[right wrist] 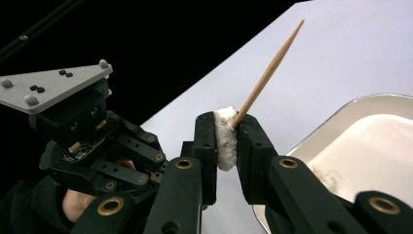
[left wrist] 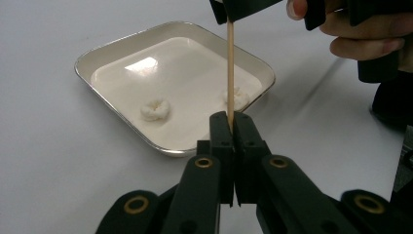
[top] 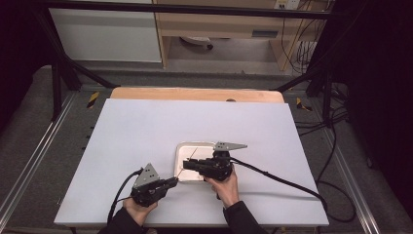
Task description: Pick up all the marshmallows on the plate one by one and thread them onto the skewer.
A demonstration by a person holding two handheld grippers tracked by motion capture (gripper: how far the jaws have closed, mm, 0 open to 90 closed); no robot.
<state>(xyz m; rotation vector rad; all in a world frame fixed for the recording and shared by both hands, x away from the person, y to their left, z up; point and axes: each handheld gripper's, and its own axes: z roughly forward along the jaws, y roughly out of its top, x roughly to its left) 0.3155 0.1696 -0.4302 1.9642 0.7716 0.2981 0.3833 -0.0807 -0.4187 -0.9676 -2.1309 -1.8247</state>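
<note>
My left gripper is shut on the lower end of a thin wooden skewer, which rises toward my right gripper. In the right gripper view, my right gripper is shut on a soft white piece, and the pointed end of the skewer sticks out of that piece. From above, the left gripper sits at the near left corner of a metal tray, and the right gripper is over the tray's near side. Two more white pieces lie in the tray.
The tray stands on a white sheet that covers the table, with a wooden edge at the back. Black cables trail from both grippers across the near side. Metal frame rails flank the table.
</note>
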